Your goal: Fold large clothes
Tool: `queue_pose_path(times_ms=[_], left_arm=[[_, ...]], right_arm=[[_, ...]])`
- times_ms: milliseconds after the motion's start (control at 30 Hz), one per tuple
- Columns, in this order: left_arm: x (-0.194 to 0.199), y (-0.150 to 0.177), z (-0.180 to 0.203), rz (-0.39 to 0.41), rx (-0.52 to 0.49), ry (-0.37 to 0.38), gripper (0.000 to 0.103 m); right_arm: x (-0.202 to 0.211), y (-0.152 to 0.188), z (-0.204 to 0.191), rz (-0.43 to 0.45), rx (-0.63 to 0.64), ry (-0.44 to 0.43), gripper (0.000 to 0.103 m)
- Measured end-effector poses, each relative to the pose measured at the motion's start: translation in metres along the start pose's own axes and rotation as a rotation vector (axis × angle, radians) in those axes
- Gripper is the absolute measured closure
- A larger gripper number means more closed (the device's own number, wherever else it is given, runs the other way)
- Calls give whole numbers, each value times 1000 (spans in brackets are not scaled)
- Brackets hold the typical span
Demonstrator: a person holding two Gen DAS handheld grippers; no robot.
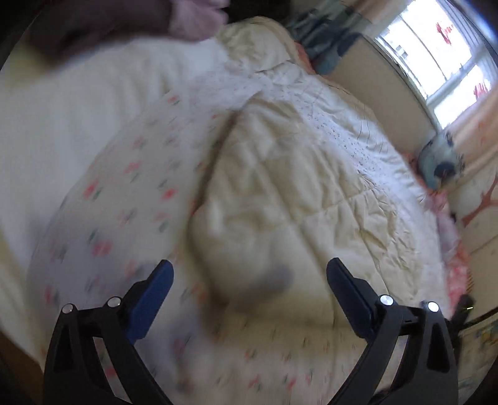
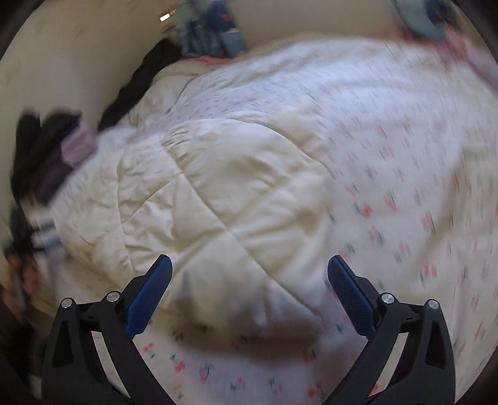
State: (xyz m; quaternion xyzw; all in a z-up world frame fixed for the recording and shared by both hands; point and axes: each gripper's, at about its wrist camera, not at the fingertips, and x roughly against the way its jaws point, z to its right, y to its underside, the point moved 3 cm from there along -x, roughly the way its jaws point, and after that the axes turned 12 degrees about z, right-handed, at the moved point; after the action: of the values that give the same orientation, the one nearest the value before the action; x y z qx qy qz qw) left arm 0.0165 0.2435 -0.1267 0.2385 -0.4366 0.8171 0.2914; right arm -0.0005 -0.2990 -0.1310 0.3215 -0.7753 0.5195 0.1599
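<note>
Left wrist view: the left gripper [image 1: 249, 274] hangs above the bed with its jaws spread wide and nothing between them. Its blue pads [image 1: 154, 299] touch no cloth. Below lies the quilt [image 1: 280, 193], a large cream, stitched piece folded back over itself, so that its plain underside shows on top and its floral face [image 1: 124, 187] (small pink and green sprigs on white) spreads to the left and along the bottom. The folded edge forms a rounded lobe just ahead of the fingers. A white sheet [image 1: 62, 109] lies at the far left, a pile of dark and mauve clothes [image 1: 124, 21] at the top, and a window [image 1: 435, 56] at the upper right. The picture is blurred.

Right wrist view: the right gripper [image 2: 249, 271] also stands with its jaws wide apart and empty, above the same quilt [image 2: 202, 193]. The cream fold sits left of centre, the floral face [image 2: 404, 187] to the right and below. Dark and mauve clothes [image 2: 56, 149] lie at the left edge, and blue items [image 2: 208, 34] (too blurred to identify) at the top.
</note>
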Motion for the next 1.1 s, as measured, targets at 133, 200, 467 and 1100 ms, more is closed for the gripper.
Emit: queue_pose_path(times_ms=[133,200,467,1100], left_arm=[[0,27,-20,-26,66,33,8],[-3,33,-14,-14,68,46,8],[-32,40,17,-75,135,173,8],[-25,20,50,-37,187,212,59]], right_arm=[[-9,11,13,-86,-30,27,6],[-14,16,11,-105,-25,33,6],[-26,20,-12,-143,25,-15,6],[7,-11,-52,49,137,-39,79]])
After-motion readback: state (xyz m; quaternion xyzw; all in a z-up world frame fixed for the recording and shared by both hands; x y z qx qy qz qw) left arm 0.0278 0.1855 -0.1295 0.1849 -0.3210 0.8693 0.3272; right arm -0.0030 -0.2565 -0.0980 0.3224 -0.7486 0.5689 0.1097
